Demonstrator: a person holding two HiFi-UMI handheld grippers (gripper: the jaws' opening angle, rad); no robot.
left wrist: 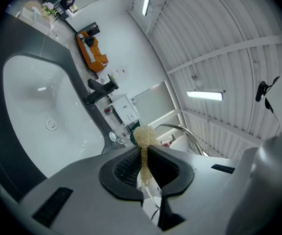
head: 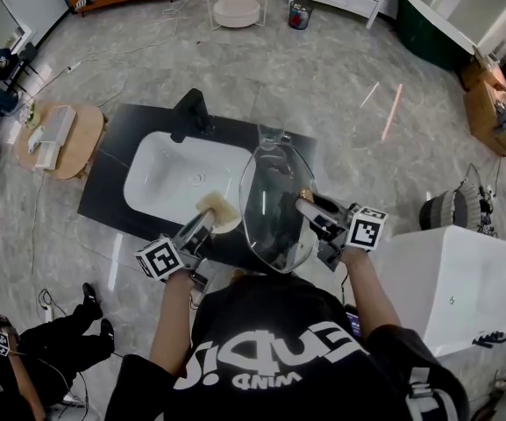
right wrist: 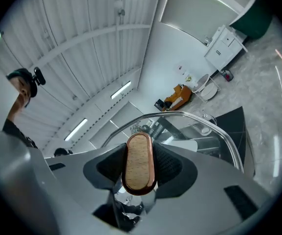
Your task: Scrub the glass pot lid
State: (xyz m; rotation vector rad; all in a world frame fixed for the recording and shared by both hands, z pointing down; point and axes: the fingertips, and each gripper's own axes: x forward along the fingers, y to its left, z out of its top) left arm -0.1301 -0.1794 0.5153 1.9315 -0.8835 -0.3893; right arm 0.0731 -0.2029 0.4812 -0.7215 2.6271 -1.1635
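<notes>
The glass pot lid (head: 274, 207) stands on edge over the black counter, just right of the sink. My right gripper (head: 309, 207) is shut on the lid's wood-topped knob (right wrist: 137, 163), which fills the gap between its jaws; the lid's metal rim (right wrist: 214, 126) arcs beyond. My left gripper (head: 205, 219) is shut on a pale yellow mesh scrubber (left wrist: 144, 141), pinched thin between the pads with a puff sticking out past the tips. In the head view the scrubber (head: 218, 210) hangs just left of the lid, over the sink's right edge.
The white sink basin (head: 167, 172) is set in a black counter (head: 109, 175) with a black faucet (head: 191, 112) at its far edge. A white box (head: 450, 279) stands at the right. A person's legs (head: 68, 336) show at the lower left.
</notes>
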